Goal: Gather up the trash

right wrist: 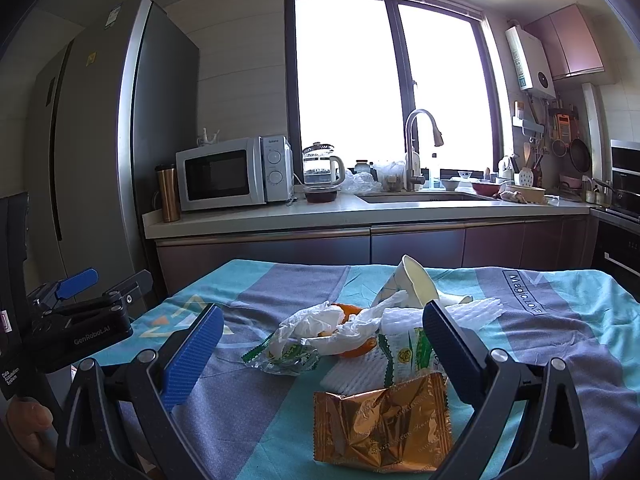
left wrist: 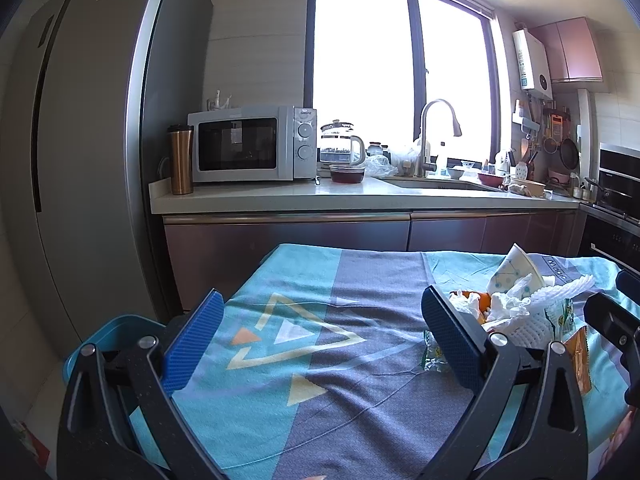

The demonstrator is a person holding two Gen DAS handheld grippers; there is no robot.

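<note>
Both tools released, jaws spread wide, holding nothing. Right tool (right wrist: pixel 322 330) hovers over the trash pile near the tabletop's (right wrist: pixel 560 320) right edge — crinkled gold foil wrapper (right wrist: pixel 382 424) nearest, then green-printed clear plastic wrappers (right wrist: pixel 288 354), crumpled white tissue (right wrist: pixel 340 326), orange peel (right wrist: pixel 352 350), white foam fruit net (right wrist: pixel 476 308), tipped white paper cup (right wrist: pixel 416 282). Left tool (left wrist: pixel 322 316) over bare teal-and-grey patterned cloth (left wrist: pixel 280 340) — pile off its right side.

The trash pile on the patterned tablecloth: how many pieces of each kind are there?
Crushed white paper cup: 1
Crumpled white tissue: 1 clump
Orange peel pieces: 2 visible
White foam fruit net: 1
Green-printed clear plastic wrappers: 2
Gold foil wrapper: 1
Total: 8, though overlaps may hide more.
</note>
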